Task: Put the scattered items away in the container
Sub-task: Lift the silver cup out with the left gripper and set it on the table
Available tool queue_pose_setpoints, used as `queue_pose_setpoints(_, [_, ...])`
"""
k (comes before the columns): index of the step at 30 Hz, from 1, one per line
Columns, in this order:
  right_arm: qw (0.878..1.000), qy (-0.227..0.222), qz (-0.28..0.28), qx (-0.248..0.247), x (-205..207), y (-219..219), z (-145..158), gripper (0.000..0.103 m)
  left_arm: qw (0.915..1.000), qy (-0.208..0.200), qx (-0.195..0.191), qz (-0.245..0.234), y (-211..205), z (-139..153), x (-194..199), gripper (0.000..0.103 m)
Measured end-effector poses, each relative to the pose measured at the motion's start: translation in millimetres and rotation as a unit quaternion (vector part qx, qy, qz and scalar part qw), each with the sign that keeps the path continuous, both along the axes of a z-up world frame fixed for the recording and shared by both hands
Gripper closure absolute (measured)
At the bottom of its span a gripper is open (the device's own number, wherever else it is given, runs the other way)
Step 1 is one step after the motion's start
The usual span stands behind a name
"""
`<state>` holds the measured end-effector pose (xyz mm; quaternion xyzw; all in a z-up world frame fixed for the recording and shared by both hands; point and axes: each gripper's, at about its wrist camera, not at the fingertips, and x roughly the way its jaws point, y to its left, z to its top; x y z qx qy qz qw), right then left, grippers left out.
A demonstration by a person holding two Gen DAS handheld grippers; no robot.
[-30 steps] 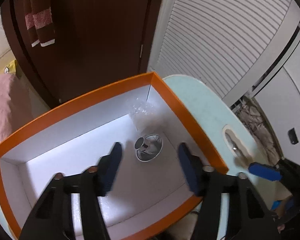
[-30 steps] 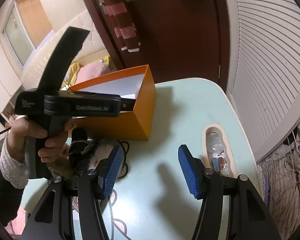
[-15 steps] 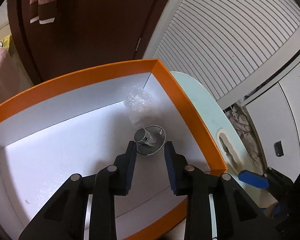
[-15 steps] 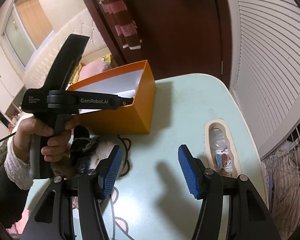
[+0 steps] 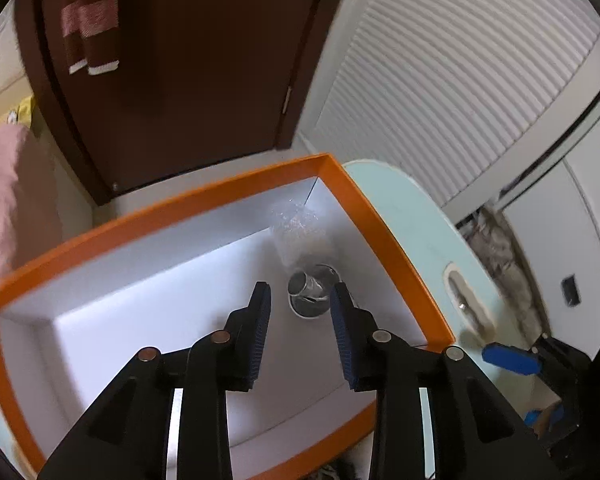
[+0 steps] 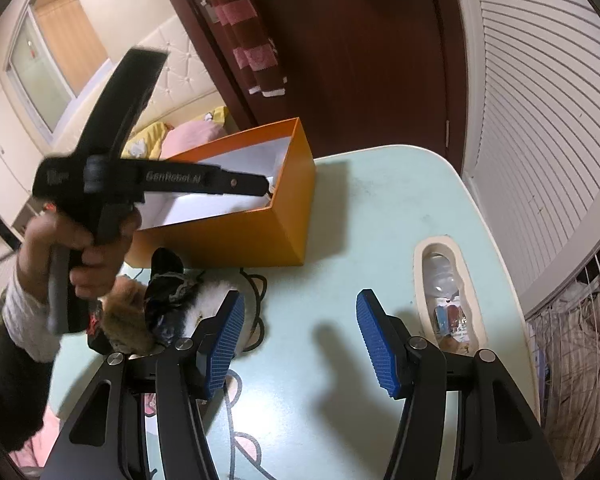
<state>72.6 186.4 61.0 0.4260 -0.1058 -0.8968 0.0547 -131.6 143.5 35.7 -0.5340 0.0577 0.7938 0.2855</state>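
An orange box (image 5: 384, 232) with a white inside stands on the pale green table; it also shows in the right wrist view (image 6: 236, 236). A small metal funnel (image 5: 313, 294) and a clear crinkled plastic piece (image 5: 298, 226) lie in its far right corner. My left gripper (image 5: 300, 320) hovers above the box, partly open and empty. My right gripper (image 6: 298, 336) is open and empty above the table. A furry brown, black and white item with a black cord (image 6: 156, 312) lies on the table in front of the box, left of my right gripper.
A cream oval tray (image 6: 470, 280) with a small bottle and packets sits at the table's right side. A dark wooden door with hanging striped towels (image 6: 252, 40) and a white slatted shutter stand behind. The left hand and gripper body (image 6: 100, 196) reach over the box.
My left gripper narrowed from wide open to partly open and pulled back and up from the funnel. My right gripper stayed open, almost still.
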Motion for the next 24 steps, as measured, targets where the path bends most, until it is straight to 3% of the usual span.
queue_pose_setpoints(12, [1.0, -0.005, -0.001, -0.008, -2, 6, -3, 0.045, 0.9979, -0.024, -0.054, -0.027, 29, -25, -9, 0.071])
queue_pose_setpoints(20, [1.0, -0.005, -0.007, -0.015, -2, 10, -3, 0.045, 0.9992, -0.013, -0.036, -0.015, 25, -27, -2, 0.071])
queue_pose_setpoints(24, [1.0, -0.006, -0.004, -0.011, -3, 10, -3, 0.045, 0.9999, -0.01, 0.004, -0.006, 11, -17, 5, 0.071])
